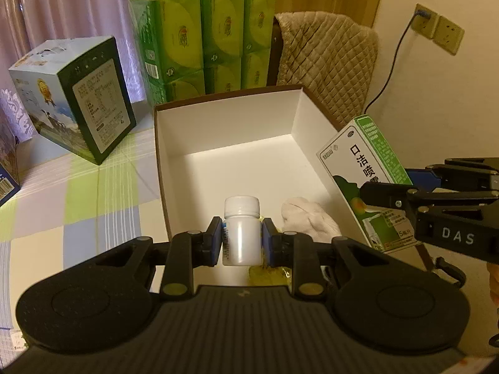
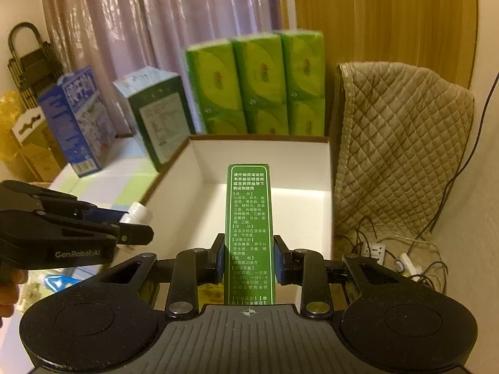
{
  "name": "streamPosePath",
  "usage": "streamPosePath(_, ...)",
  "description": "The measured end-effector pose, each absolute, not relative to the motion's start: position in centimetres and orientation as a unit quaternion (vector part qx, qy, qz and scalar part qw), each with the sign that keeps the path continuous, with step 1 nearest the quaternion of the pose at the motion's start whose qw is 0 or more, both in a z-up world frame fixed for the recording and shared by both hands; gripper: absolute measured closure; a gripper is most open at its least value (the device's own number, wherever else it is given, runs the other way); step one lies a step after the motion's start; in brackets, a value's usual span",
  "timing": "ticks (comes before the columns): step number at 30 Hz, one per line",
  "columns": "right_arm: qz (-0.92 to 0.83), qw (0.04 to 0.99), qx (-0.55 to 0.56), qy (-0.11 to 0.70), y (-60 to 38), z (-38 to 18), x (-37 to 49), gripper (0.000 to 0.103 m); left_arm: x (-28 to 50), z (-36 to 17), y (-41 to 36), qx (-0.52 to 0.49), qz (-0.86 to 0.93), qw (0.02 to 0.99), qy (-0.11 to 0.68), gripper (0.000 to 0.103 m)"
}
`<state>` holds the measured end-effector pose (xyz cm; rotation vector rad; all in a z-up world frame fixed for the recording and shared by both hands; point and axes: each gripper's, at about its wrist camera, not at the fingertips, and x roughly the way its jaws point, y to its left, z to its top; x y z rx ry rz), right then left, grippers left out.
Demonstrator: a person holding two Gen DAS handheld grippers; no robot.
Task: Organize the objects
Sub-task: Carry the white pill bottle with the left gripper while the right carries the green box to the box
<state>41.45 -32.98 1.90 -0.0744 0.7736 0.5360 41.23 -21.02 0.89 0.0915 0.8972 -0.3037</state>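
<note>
Bottle (image 1: 242, 230) sat pinched upright in the left gripper (image 1: 242, 240) over the near edge of the white box (image 1: 224, 124); the right gripper (image 2: 249, 258) clamped a green carton (image 2: 249, 233) over its right side. Both crowded the opening and could collide, knocking one loose

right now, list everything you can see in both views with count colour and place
pill bottle: 1, white, held over the box's near end
medicine carton: 1, green and white, held over the box's right side
open box: 1, white inside, on the table
crumpled cloth: 1, whitish, inside the box
tissue packs: stack, green, behind the box
milk carton: 1, blue-green, left of the box
blue carton: 1, far left
quilted cover: 1, beige, on the right
left gripper: shut on the bottle
right gripper: shut on the carton
</note>
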Motion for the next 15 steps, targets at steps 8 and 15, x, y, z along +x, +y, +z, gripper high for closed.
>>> streamPosePath(8,0.246,0.884,-0.05,0.394,-32.7,-0.6,45.7,0.076,45.1,-1.2,-22.0,0.059,-0.13,0.88,0.453,0.081)
streamPosePath(15,0.236,0.881,-0.06,0.407,-32.0,-2.2,48.3,0.076,48.3,-3.0,-23.0,0.076,-0.123,0.871,0.47,0.081)
